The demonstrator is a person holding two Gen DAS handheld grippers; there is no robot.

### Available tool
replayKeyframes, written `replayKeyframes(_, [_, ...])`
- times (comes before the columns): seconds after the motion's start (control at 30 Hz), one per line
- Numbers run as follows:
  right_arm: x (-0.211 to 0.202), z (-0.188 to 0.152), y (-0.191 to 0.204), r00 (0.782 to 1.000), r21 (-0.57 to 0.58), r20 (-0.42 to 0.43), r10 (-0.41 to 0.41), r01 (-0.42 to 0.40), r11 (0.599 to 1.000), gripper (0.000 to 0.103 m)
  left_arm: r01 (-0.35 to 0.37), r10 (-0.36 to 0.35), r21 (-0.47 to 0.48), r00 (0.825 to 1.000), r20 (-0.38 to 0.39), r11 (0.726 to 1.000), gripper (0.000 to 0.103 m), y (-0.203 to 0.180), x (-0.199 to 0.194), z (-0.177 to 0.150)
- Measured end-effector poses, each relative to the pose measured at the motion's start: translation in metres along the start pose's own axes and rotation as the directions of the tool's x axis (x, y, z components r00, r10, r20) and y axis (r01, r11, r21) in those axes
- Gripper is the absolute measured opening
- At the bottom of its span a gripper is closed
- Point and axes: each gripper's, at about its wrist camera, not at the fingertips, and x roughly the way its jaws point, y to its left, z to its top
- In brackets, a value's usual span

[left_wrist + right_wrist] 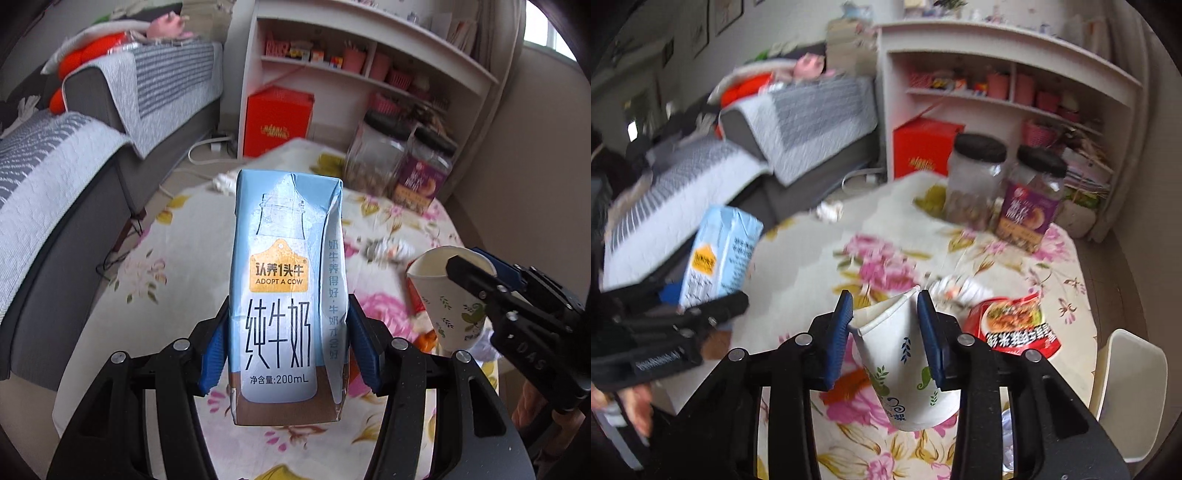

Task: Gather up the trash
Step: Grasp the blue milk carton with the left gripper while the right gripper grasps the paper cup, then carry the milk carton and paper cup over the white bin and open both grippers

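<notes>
My left gripper (288, 343) is shut on a light blue 200 mL milk carton (288, 288), held upright above the flowered table; the carton also shows at the left of the right wrist view (718, 254). My right gripper (884, 325) is shut on a white paper cup (905, 362) with leaf prints, its rim squeezed flat; the cup shows at the right of the left wrist view (448, 295). A red snack wrapper (1015, 325) and a crumpled white wrapper (955, 288) lie on the table beyond the cup. A crumpled tissue (829, 211) lies near the table's far edge.
Two black-lidded jars (977, 177) (1032, 195) stand at the table's far side. A white bin (1130, 398) stands at the right beside the table (812, 266). A grey sofa (74, 177) is at the left, a white shelf (369, 66) and red box (279, 118) behind.
</notes>
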Motion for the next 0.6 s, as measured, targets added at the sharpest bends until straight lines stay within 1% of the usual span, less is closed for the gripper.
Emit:
replayKeyframes(0.2, [-0.029,0.008,-0.008,0.992,0.046,0.124,-0.004,-0.001,0.999,0.033,-0.003,0.004,-0.014,0.997,0.074,1.0,0.057,-0.012,-0.01,0.01])
replayKeyframes(0.3, [-0.042,0.009,-0.012,0.987,0.062,0.16,-0.012,0.002,0.998,0.033,-0.011,0.012,-0.005,0.994,0.112,1.0,0.057,-0.021,-0.014,0.015])
replayKeyframes(0.4, [-0.049,0.01,-0.02,0.984,0.079,0.176,-0.016,0.002,0.997,0.033,-0.019,0.018,0.004,0.99,0.142,1.0,0.057,-0.03,-0.017,0.015])
replayKeyframes(0.6, [-0.062,0.007,-0.034,0.977,0.094,0.209,-0.048,0.029,0.995,0.033,-0.025,0.018,0.034,0.981,0.195,0.999,0.057,-0.049,-0.024,0.014])
